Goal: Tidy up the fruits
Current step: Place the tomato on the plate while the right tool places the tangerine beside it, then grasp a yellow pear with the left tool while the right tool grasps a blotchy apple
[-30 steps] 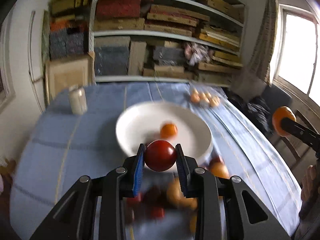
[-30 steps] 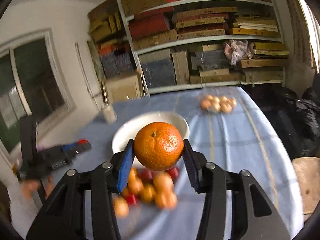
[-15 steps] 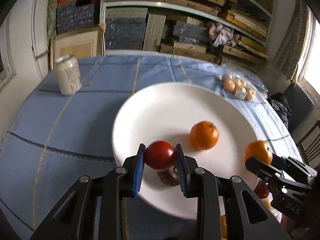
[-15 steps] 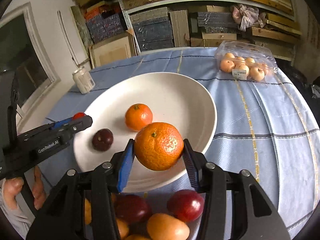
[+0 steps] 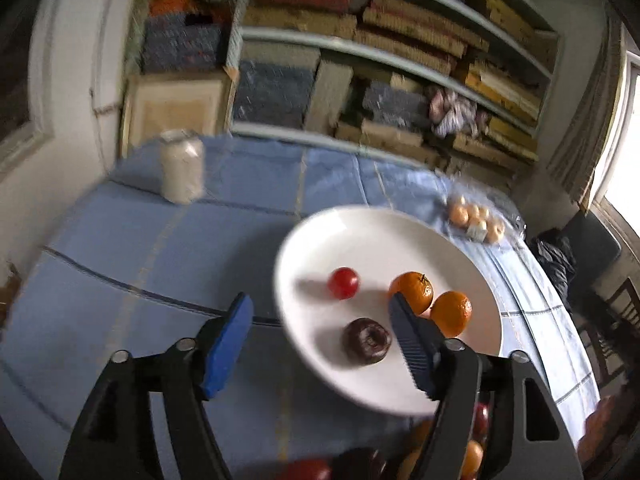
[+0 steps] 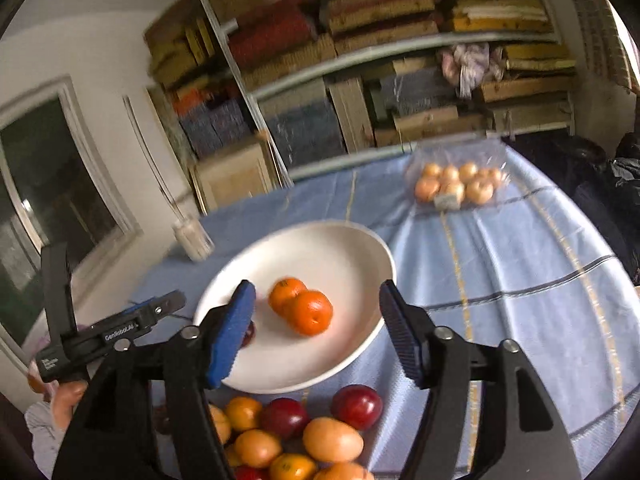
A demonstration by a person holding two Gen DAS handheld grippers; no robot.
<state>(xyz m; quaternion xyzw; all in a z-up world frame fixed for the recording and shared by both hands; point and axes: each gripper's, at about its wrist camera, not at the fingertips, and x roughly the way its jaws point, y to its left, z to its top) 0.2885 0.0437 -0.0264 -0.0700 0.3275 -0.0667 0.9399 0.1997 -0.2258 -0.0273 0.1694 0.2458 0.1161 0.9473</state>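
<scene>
The shelf contents (image 5: 400, 40) are smeared by motion blur in both wrist views — no item is identifiable. The pile of loose fruit (image 6: 304, 436) is cut off by the lower frame edge and partly hidden behind the gripper bodies. In the right wrist view, the dark fruit (image 6: 249, 334) on the white plate (image 6: 340, 248) is mostly hidden behind a blue pad.

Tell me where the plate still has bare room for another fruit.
The white plate is bare along its far rim, beyond the red fruit. Two oranges crowd the right side, with a dark fruit nearer.
</scene>
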